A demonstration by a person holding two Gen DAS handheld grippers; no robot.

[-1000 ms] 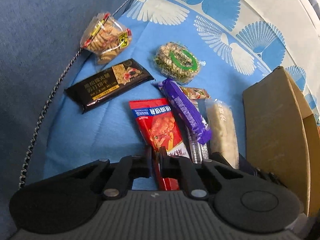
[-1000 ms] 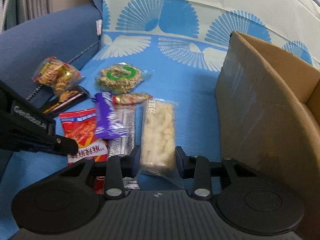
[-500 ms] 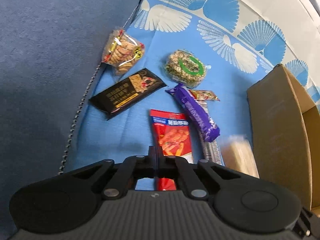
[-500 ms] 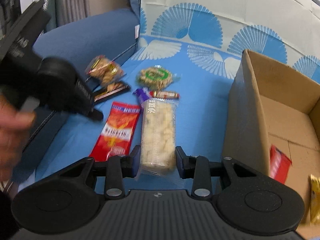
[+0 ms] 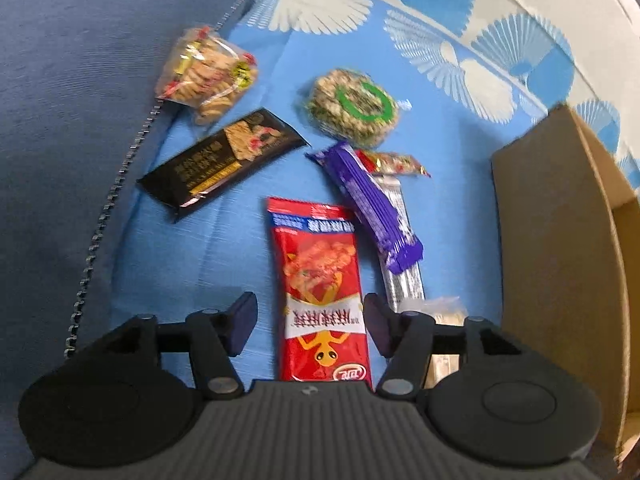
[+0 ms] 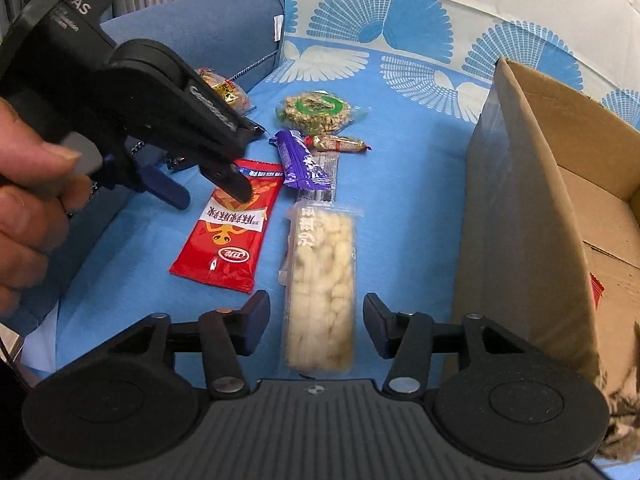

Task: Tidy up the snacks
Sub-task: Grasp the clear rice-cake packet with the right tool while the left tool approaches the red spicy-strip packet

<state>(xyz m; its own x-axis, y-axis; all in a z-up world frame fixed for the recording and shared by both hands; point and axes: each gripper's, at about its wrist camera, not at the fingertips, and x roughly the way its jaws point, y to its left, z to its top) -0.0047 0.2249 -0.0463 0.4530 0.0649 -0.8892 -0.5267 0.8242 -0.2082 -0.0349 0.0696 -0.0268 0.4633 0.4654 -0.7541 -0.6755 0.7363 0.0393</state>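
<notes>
Several snacks lie on a blue patterned cloth (image 5: 168, 264). My left gripper (image 5: 311, 323) is open, its fingers on either side of a red snack packet (image 5: 320, 280) without gripping it; the packet also shows in the right wrist view (image 6: 232, 232). My right gripper (image 6: 316, 324) is open around a pale rice-crisp bar (image 6: 322, 284) lying on the cloth. Further off lie a purple bar (image 5: 372, 204), a black biscuit pack (image 5: 224, 160), a round green-labelled cake (image 5: 352, 108) and a clear cookie bag (image 5: 208, 76).
An open cardboard box (image 6: 532, 208) stands at the right, with a red packet (image 6: 596, 292) inside. A blue sofa cushion (image 5: 72, 80) rises at the left. The person's hand (image 6: 28, 216) holds the left gripper (image 6: 208, 188) in the right wrist view.
The left gripper opened from shut and now brackets the red packet. The right gripper opened wider, releasing the rice-crisp bar, which now lies on the cloth.
</notes>
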